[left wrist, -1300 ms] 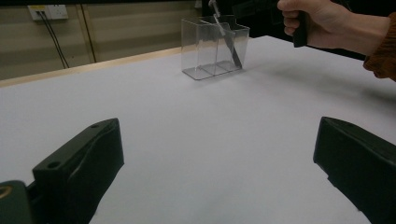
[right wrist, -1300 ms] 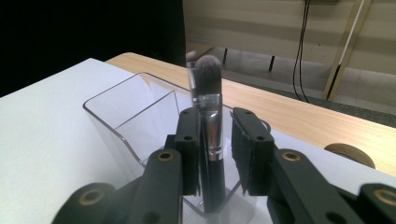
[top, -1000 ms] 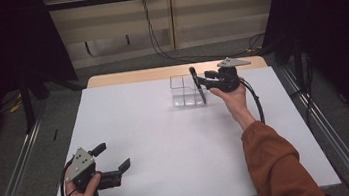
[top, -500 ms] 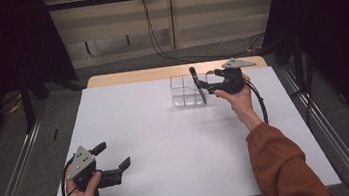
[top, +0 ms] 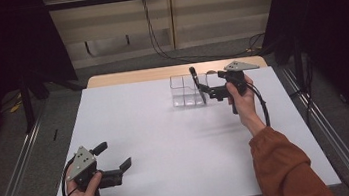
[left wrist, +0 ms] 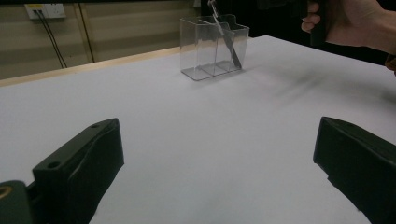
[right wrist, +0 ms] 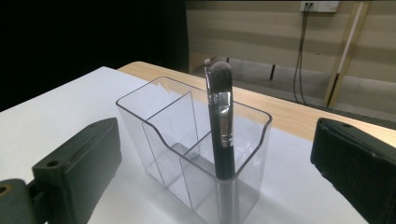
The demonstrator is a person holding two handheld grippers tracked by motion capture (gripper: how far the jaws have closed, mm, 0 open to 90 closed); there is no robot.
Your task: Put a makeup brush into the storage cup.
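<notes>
Already the brush (right wrist: 220, 122) stands in the organizer (right wrist: 154, 126) at the bench's (top: 168, 144) far side; the right gripper (top: 200, 85) has just been opening, fingers wide and empty. Left gripper (top: 119, 157) rests open, empty. Only withdrawal seems left.

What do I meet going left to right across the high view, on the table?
Left tool → clear organizer → makeup brush standing in it → right tool, jaws just opened, nothing between them.
</notes>
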